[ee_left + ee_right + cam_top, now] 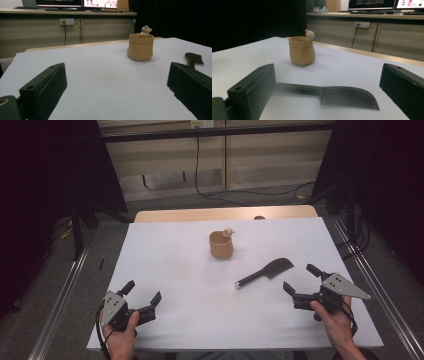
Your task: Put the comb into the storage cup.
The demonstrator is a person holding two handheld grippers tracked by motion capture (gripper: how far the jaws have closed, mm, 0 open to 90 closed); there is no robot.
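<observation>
Comb [265, 272] lies untouched near the tabletop's right edge; right gripper [300, 280] gapes wide beside it, grasp pending.

Left hand-held gripper [142, 292] sitting low at near-left, jaws gaping wide. Right hand-held gripper [300, 277] resting near-right, jaws likewise spread, both hands gripping from below.

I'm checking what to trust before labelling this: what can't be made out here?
- Inside of the tan cup: hidden by its own wall in both gripper views.
- Comb handle end: behind the right gripper's jaw, right gripper view.
- Small figure on the rim: too small, high view.
</observation>
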